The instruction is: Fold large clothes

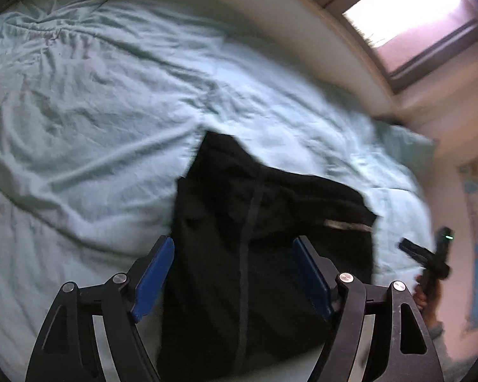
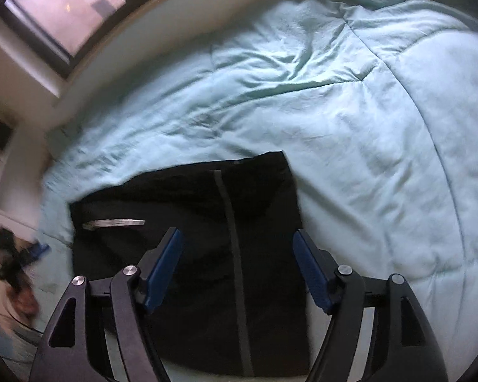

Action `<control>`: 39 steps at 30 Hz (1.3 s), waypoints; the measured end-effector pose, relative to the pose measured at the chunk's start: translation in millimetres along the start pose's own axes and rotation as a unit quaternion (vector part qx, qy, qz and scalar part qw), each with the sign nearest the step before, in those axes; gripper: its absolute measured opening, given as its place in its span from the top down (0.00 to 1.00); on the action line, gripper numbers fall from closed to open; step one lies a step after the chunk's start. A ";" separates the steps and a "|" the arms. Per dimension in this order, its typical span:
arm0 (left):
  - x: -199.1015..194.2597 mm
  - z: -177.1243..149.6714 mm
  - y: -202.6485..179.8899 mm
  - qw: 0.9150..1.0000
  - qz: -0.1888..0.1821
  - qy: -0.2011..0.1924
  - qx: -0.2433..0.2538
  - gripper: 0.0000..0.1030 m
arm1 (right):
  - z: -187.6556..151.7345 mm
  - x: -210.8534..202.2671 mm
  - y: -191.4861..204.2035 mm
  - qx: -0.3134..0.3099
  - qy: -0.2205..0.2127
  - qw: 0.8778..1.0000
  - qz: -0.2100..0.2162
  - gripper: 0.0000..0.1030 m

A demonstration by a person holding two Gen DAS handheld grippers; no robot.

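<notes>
The black garment (image 2: pixel 188 248) lies folded on the pale green duvet (image 2: pixel 350 111), near the bed's near edge; left gripper (image 1: pixel 232 273) and right gripper (image 2: pixel 239 270) stand wide above it, holding nothing; a fold appears just released; next, regrip an edge for a further fold.

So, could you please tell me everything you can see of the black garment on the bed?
The black fabric garment lies folded into a rough rectangle on the pale green quilted bedspread, near the bed's edge. A grey stripe runs along it and a short silvery strip sits on one side. It rests flat, slightly rumpled; neither gripper touches it.
</notes>
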State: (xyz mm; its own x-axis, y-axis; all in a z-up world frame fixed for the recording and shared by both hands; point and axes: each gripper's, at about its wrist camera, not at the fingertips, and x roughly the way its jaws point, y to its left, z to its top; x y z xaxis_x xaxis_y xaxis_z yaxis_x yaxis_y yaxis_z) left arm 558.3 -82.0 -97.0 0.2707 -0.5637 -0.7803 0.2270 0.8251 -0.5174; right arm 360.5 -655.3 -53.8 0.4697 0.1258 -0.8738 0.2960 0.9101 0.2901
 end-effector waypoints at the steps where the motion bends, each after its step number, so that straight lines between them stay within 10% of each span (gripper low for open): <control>1: 12.0 6.3 0.9 1.000 0.010 0.002 0.003 0.24 | 4.0 11.8 -1.7 -0.014 0.005 1.000 -0.008 0.27; 12: 99.3 42.5 30.3 0.997 -0.040 0.058 -0.034 0.25 | 43.3 115.1 -41.3 0.000 0.054 0.998 0.038 0.30; 14: 98.1 40.9 19.0 0.999 -0.012 0.046 -0.008 0.87 | 38.3 113.6 -31.0 -0.015 0.048 0.998 0.023 0.65; 15: 90.1 37.8 11.1 0.999 0.005 0.035 0.003 0.88 | 34.5 100.4 -22.0 -0.032 0.017 0.999 -0.010 0.71; 23: -1.6 41.7 -44.1 0.994 0.008 -0.103 0.035 0.88 | 40.9 31.1 37.1 -0.103 -0.092 0.980 -0.142 0.81; 31: 145.3 39.9 12.7 0.990 0.135 0.025 -0.012 0.82 | 44.4 165.1 0.8 -0.037 0.051 0.987 -0.148 0.80; 39: 115.5 52.9 12.2 0.991 0.128 0.023 0.017 0.61 | 52.4 137.3 -9.7 -0.005 0.050 0.991 -0.121 0.70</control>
State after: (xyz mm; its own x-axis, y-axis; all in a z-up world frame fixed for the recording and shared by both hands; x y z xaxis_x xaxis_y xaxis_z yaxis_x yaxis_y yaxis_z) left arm 641.8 -139.0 -174.9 0.2816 -0.3338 -0.8996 0.1882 0.9385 -0.2893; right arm 465.8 -667.6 -156.2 0.3016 -0.0582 -0.9517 0.3819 0.9219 0.0646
